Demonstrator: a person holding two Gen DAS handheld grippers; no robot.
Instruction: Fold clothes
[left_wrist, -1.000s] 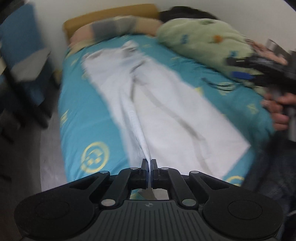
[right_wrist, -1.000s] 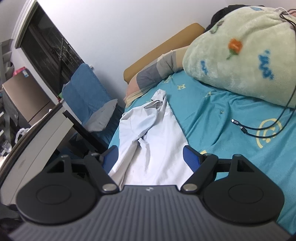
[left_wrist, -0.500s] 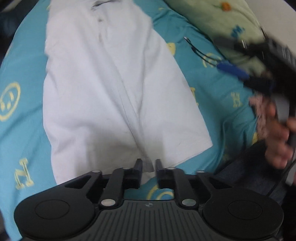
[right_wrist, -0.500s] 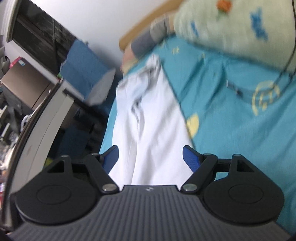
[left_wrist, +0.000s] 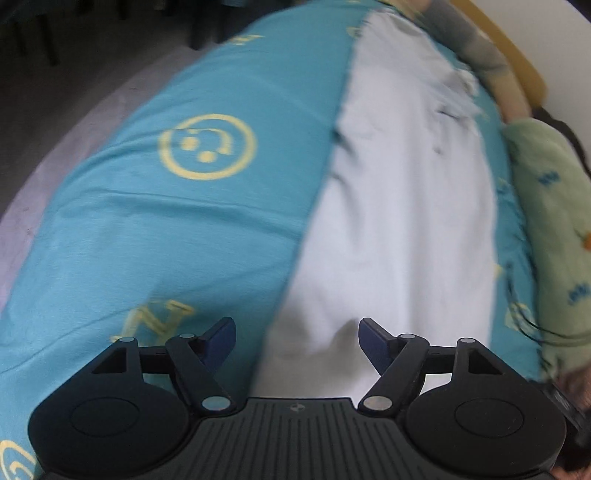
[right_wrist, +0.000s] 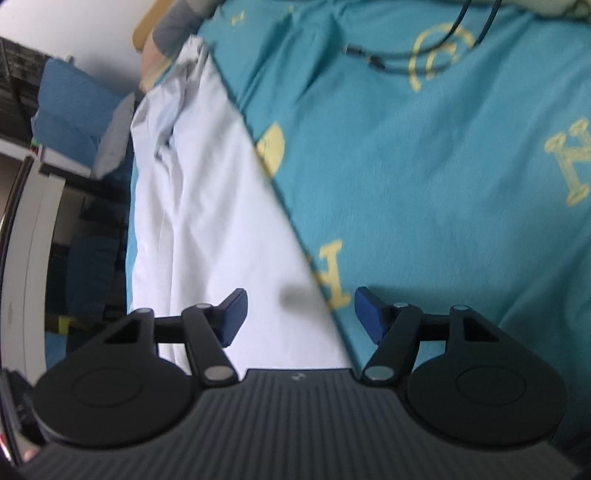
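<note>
A white shirt (left_wrist: 399, 206) lies spread lengthwise on the teal bedsheet (left_wrist: 166, 229), its collar end toward the headboard. My left gripper (left_wrist: 297, 338) is open just above the shirt's near left hem edge, with nothing between its blue pads. In the right wrist view the same white shirt (right_wrist: 207, 206) runs from the pillow down to the camera. My right gripper (right_wrist: 300, 314) is open over the shirt's near right edge, where cloth meets the teal bedsheet (right_wrist: 443, 184). Both views are motion-blurred.
A green patterned quilt (left_wrist: 550, 229) lies along the bed's right side, with a black cable (right_wrist: 399, 55) on the sheet beside it. A striped pillow (left_wrist: 491, 70) and tan headboard sit at the far end. A blue chair (right_wrist: 70, 110) and white furniture (right_wrist: 29, 229) stand left of the bed.
My left gripper let go of the shirt hem and opened wide, swinging to the shirt's left edge. My right gripper, open throughout, dropped closer to the shirt's right edge.
</note>
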